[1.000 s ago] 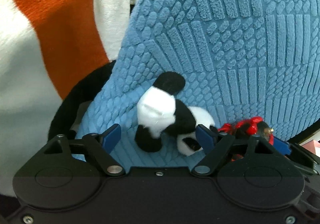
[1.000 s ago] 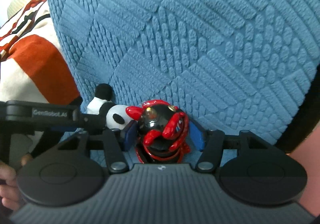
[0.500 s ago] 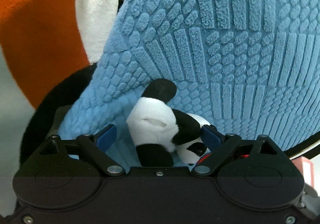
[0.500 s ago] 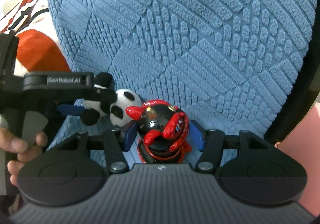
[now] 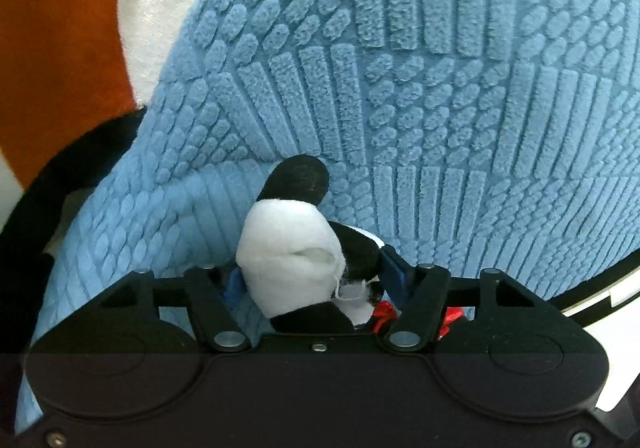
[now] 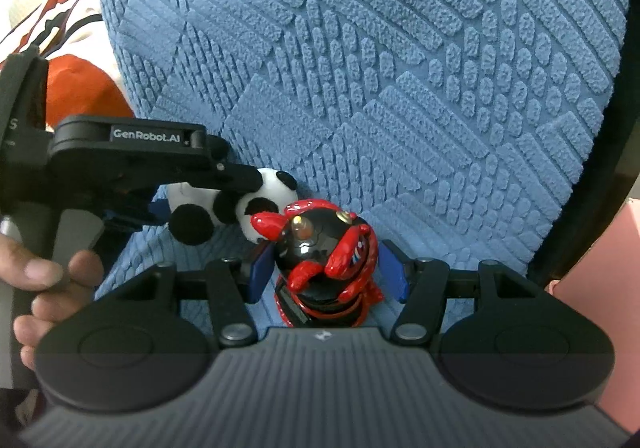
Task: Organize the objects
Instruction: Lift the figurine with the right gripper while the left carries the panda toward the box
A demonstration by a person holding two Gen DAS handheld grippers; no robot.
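**Two small toys held side by side against a blue cushion**

The left gripper (image 5: 310, 276) has its blue-padded fingers (image 5: 394, 274) closed in on a little plush panda (image 5: 292, 260), pressing its soft white body from both sides. The panda is a stubby thing, white in the middle with black limbs; one rounded black paw or ear pokes up above the white bulk, and a loose white thread hangs from a seam near its flank. From the right wrist view the panda (image 6: 236, 207) shows a round white head with a black ear and a black eye patch, and a black foot sticking out below, all tucked under the black arm of the left gripper (image 6: 160, 203). The person's left hand (image 6: 44, 280) wraps the grip of that tool.

The right gripper (image 6: 326, 270) has its fingers (image 6: 262, 270) drawn in narrowly on either side of a glossy red-and-black figurine (image 6: 324, 264); whether both pads actually touch it I cannot tell for certain, though they sit right at its sides. The figurine is hard and shiny, a black rounded head with red horns, red arms folded across the front and a round gold stud on top, standing upright on a red-trimmed base. A sliver of its red shows low beside the panda in the left wrist view.

Both toys sit on or just above a blue textured cushion (image 6: 360, 67), whose raised ribbed pattern fills the background. The panda's head touches the figurine's horn. An orange and white blanket (image 5: 60, 47) lies off to the left.
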